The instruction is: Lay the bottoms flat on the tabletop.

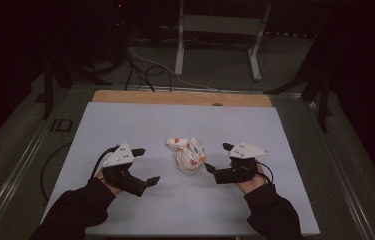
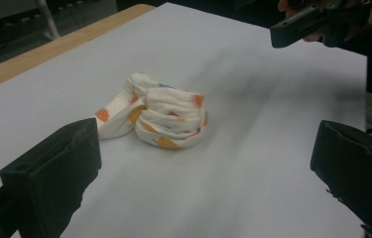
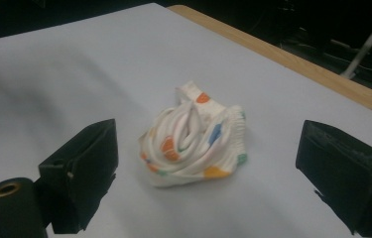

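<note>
Crumpled cloth [image 1: 189, 154], white with orange, yellow and blue spots, is lying bunched at the centre of the high view, on the pale sheet [image 1: 125, 125] covering the table. We are noting nothing touching it. Left gripper [image 1: 146, 165] is sitting lower left of centre, jaws spread wide, holding nothing; in its own view the cloth [image 2: 158, 116] is showing ahead, between the two jaws and apart from both. Right gripper [image 1: 217, 158] is sitting just right of the bundle, jaws likewise spread and empty, lower tip near the cloth's edge without contact; in the right gripper view the bundle [image 3: 193, 144] is lying between the jaws.

Handling, as we are judging it: light, soft, limp, no stiffness, so it is likely sagging and unfolding once lifted, and one layer may slide off another. Best holds are looking like the ribbed hem on the upper side or a raised fold on top, pinched through several layers.
</note>
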`<act>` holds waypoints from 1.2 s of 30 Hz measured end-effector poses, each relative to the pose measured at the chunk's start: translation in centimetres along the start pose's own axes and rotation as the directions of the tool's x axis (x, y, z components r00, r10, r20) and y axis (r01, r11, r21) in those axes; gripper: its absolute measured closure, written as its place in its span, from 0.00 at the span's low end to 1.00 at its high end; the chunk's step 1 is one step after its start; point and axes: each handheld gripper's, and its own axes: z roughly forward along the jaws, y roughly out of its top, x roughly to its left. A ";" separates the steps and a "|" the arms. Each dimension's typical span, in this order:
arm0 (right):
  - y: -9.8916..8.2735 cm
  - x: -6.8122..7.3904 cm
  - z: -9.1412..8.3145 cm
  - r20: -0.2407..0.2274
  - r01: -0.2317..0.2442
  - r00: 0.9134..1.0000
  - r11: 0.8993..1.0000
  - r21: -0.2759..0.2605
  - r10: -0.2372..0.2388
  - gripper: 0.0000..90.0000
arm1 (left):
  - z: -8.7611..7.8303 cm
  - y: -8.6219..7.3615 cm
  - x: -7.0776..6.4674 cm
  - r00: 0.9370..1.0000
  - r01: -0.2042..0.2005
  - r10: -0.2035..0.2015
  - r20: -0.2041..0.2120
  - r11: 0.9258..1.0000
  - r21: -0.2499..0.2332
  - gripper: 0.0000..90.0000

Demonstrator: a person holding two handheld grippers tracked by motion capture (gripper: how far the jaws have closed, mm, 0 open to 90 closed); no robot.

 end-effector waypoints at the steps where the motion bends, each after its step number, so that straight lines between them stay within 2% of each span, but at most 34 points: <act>1: 0.1 -0.2 0.2 0.004 0.006 1.000 1.000 -0.002 -0.006 0.11 | 0.2 0.2 0.2 1.000 0.000 0.000 -0.002 1.000 -0.001 0.00; 4: 0.2 -0.6 1.0 0.015 -0.019 1.000 1.000 0.005 0.019 0.11 | 1.0 0.7 1.0 1.000 0.020 -0.020 -0.001 1.000 -0.011 0.01; 6: 0.3 -0.8 1.6 0.024 -0.038 0.999 0.999 0.007 0.038 0.11 | 1.7 1.1 1.6 1.000 0.030 -0.030 -0.007 1.000 0.001 0.01; 8: 0.2 -1.0 2.2 0.015 -0.055 0.998 0.998 0.006 0.055 0.11 | 2.1 1.2 1.8 1.000 0.029 -0.029 -0.006 1.000 -0.002 0.01; 10: 0.2 -1.1 2.8 0.026 -0.059 0.998 0.998 0.017 0.059 0.11 | 3.3 1.3 2.4 1.000 0.024 -0.024 -0.013 1.000 0.009 0.01; 12: 0.0 -1.4 3.3 0.005 -0.094 0.996 0.995 -0.011 0.094 0.11 | 4.1 1.3 2.8 1.000 0.021 -0.021 -0.016 1.000 0.007 0.01; 15: -0.3 -1.5 4.1 0.032 -0.116 0.993 0.993 0.004 0.115 0.11 | 5.2 1.4 3.3 0.999 0.025 -0.024 -0.043 0.999 0.026 0.02; 18: -0.7 -1.5 4.6 0.028 -0.140 0.990 0.990 0.034 0.139 0.11 | 5.8 1.6 3.5 0.998 0.042 -0.041 -0.049 0.999 0.019 0.02; 20: -1.3 -1.3 5.3 0.058 -0.157 0.987 0.985 0.070 0.153 0.11 | 6.8 2.1 3.8 0.997 0.067 -0.066 -0.051 0.998 0.018 0.02; 21: -1.5 -1.3 5.4 0.055 -0.163 0.986 0.984 0.075 0.159 0.11 | 7.2 2.3 4.0 0.996 0.083 -0.082 -0.041 0.996 0.023 0.02; 23: -1.9 -1.2 5.8 0.037 -0.195 0.981 0.977 0.091 0.192 0.11 | 8.0 2.7 4.2 0.994 0.098 -0.097 -0.047 0.995 0.031 0.02; 24: -2.1 -1.1 6.0 0.035 -0.198 0.980 0.975 0.099 0.195 0.11 | 8.4 2.9 4.3 0.995 0.097 -0.096 -0.041 0.994 0.041 0.02; 25: -2.3 -0.9 6.1 0.044 -0.195 0.980 0.975 0.107 0.192 0.13 | 8.9 3.1 4.3 0.994 0.104 -0.101 -0.047 0.993 0.051 0.02; 27: -2.5 -0.7 6.5 0.046 -0.220 0.975 0.968 0.122 0.216 0.16 | 9.8 3.5 4.5 0.992 0.119 -0.117 -0.040 0.991 0.067 0.02; 28: -2.6 -0.7 6.6 0.058 -0.225 0.974 0.966 0.126 0.219 0.19 | 10.3 3.6 4.6 0.991 0.127 -0.124 -0.053 0.989 0.077 0.03; 29: -2.9 -0.6 6.8 0.068 -0.230 0.972 0.964 0.134 0.223 0.20 | 10.9 3.8 4.6 0.989 0.147 -0.144 -0.041 0.986 0.080 0.04; 30: -3.0 -0.5 7.0 0.058 -0.239 0.971 0.960 0.146 0.233 0.21 | 11.3 3.8 4.7 0.988 0.156 -0.154 -0.023 0.984 0.086 0.06; 32: -3.4 -0.2 7.5 0.074 -0.232 0.972 0.956 0.178 0.222 0.25 | 12.3 3.8 4.7 0.987 0.159 -0.158 -0.022 0.982 0.104 0.08; 34: -3.7 0.0 7.9 0.066 -0.233 0.972 0.953 0.195 0.225 0.27 | 13.3 3.6 4.5 0.987 0.163 -0.163 -0.016 0.977 0.135 0.11; 35: -3.8 0.2 8.1 0.063 -0.229 0.973 0.953 0.200 0.220 0.27 | 13.6 3.5 4.4 0.986 0.165 -0.167 0.006 0.976 0.145 0.12; 36: -4.0 0.4 8.3 0.057 -0.223 0.975 0.952 0.211 0.216 0.27 | 14.0 3.4 4.2 0.988 0.153 -0.154 -0.005 0.976 0.157 0.16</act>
